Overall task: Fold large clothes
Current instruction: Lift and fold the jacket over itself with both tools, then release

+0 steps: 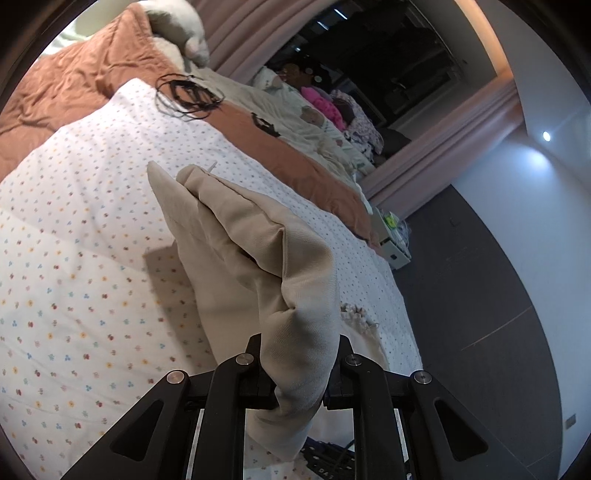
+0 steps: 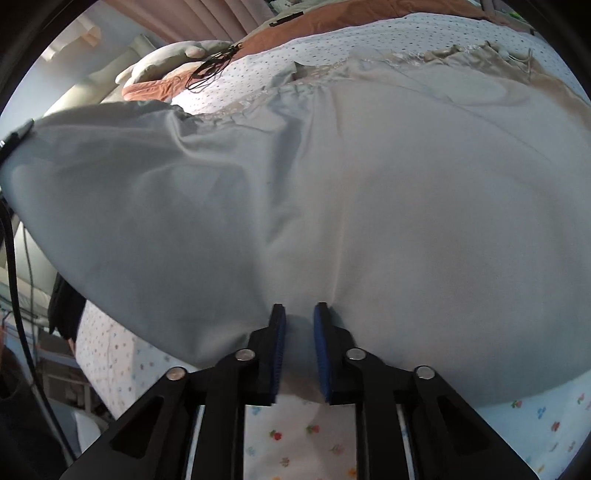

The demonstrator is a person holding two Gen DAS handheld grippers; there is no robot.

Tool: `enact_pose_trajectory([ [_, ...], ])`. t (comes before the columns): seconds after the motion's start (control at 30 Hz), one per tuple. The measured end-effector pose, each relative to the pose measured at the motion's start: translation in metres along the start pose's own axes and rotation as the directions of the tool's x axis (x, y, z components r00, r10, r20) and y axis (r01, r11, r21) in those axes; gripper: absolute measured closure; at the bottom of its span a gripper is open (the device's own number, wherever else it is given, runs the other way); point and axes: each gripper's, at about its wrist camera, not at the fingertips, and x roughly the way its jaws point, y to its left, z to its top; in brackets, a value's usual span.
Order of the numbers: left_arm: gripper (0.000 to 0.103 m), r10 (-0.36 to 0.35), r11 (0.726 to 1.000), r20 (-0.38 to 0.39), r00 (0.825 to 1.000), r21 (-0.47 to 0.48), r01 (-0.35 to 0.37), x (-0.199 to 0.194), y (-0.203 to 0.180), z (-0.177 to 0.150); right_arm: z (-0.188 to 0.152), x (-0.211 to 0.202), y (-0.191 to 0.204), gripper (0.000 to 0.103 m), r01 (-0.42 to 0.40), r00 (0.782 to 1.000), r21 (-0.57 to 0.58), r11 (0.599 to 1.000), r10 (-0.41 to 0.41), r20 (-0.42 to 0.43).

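Black fingers of the left gripper (image 1: 299,354) sit nearest the lens in the left wrist view, clamped on a bunched fold of the beige garment (image 1: 255,251). That cloth rises out of the jaws and trails away across the floral-dotted white quilt (image 1: 85,229), its far corner lifted off the bedding. To the left and above, a rust-orange blanket (image 1: 74,81) lies rumpled, with a tangle of thin black cord (image 1: 188,94) on the quilt's upper edge and a pale plush toy (image 1: 181,33) beyond it. Further right, pink curtains (image 1: 240,33) frame a dark window, and a small white box (image 1: 393,243) stands on the grey floor (image 1: 480,295) beside the bed.

Through the right wrist view, the right gripper (image 2: 299,332) shows blue pads (image 2: 279,347) drawn close together at the near hem of the same garment (image 2: 332,184); a small ridge of cloth sits between them, pinched. The fabric spreads wide over the quilt (image 2: 295,435), its frayed edge (image 2: 406,55) lying at the far side.
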Motion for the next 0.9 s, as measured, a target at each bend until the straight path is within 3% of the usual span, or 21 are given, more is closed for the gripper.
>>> enact_pose_trajectory([
  [0.2,0.087,-0.029,0.996,-0.011,1.000,0.083,0.030,0.009,-0.050,0.001,0.007,-0.012,-0.012,0.090,-0.087,0.996,0.029,0.996,0.088,-0.032],
  [0.4,0.087,-0.059,0.990,-0.050,0.997,0.128,0.065,0.031,-0.097,0.005,0.008,-0.058,-0.037,0.090,-0.122,0.991,0.068,0.990,0.117,0.062],
  [0.7,0.087,-0.085,0.978,-0.159,0.984,0.177,0.113,0.095,-0.163,-0.004,-0.001,-0.119,-0.102,0.090,-0.113,0.977,0.193,0.975,0.074,0.198],
  [0.9,0.087,-0.096,0.967,-0.266,0.959,0.202,0.153,0.160,-0.204,-0.030,-0.021,-0.149,-0.144,0.090,-0.087,0.970,0.279,0.956,0.017,0.242],
])
